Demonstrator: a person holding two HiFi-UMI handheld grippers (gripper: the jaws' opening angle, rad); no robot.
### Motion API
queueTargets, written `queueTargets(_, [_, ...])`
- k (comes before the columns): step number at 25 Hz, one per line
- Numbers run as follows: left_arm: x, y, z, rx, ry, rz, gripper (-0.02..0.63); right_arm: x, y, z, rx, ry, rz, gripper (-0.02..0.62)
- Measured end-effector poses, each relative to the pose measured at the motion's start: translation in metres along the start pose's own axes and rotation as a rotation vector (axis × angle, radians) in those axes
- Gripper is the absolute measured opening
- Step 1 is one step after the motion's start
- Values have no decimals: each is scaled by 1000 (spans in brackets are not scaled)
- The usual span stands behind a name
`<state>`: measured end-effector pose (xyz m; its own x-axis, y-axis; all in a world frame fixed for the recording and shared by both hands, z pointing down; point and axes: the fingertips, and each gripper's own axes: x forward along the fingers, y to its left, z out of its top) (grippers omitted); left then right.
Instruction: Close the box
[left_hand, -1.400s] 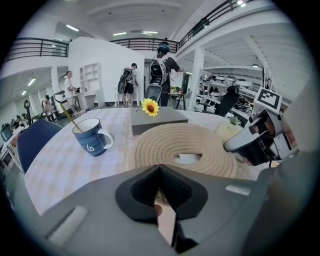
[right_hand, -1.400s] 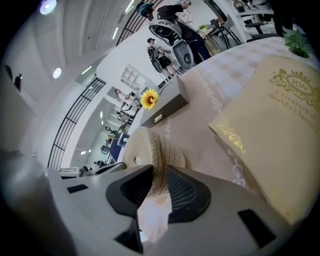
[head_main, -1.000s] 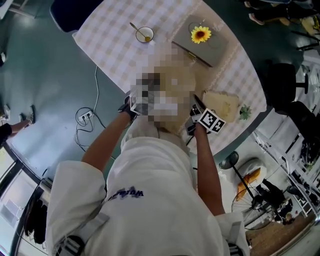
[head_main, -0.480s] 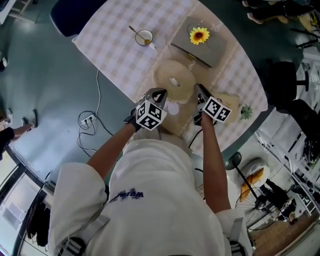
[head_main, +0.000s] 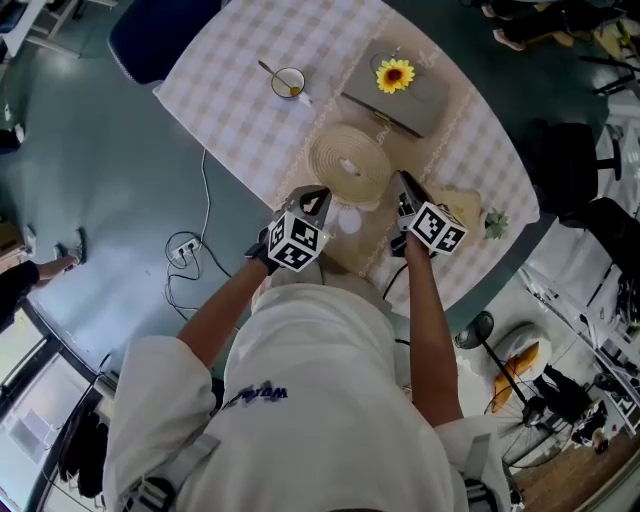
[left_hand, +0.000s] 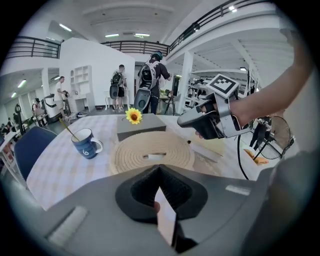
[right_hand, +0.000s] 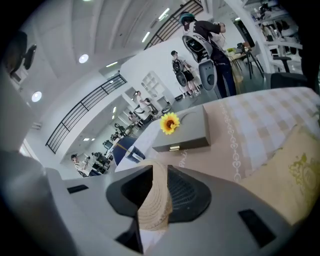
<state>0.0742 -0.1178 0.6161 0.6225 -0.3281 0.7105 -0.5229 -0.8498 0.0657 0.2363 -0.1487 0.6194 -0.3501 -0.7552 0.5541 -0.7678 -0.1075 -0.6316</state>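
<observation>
My right gripper (head_main: 404, 183) gapes empty beside the rope mat (head_main: 348, 160), over the near edge of the table (head_main: 230, 80), jaws just narrowed. My left gripper (head_main: 318, 196) seems parted, also empty.

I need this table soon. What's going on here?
A person at the table holds a gripper in each hand. The left gripper and right gripper hover over the near edge of the round woven mat, both open. The right one's jaws have just closed slightly, pressing on nothing. The grey box with a sunflower on its lid sits beyond the mat, lid already down.
</observation>
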Motion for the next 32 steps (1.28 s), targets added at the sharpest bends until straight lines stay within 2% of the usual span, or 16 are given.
queueTargets(4, [-43,2,20,4,-74,67,0,-37,26,18,-129,-70,50,89])
queueTargets(7, [-90,13,39,-4,-148,165,0,-65,48,33,-241,-134,84,86])
queueTargets(10, [-136,21,62,-3,-239,252,0,-92,71,50,-352,-201,99,81])
queueTargets(13, [-176,22,82,15,-310,294,0,-124,101,66,-448,-281,98,78])
queueTargets(18, [-228,24,100,40,-432,306,0,-175,165,73,-603,-412,83,74])
queueTargets(23, [-272,23,102,38,-562,286,0,-221,217,48,-693,-503,23,66])
queueTargets(27, [-302,24,90,18,-640,283,0,-245,242,13,-786,-509,-62,55])
queueTargets(32, [-337,14,80,7,-696,263,0,-280,270,-10,-838,-538,-102,47])
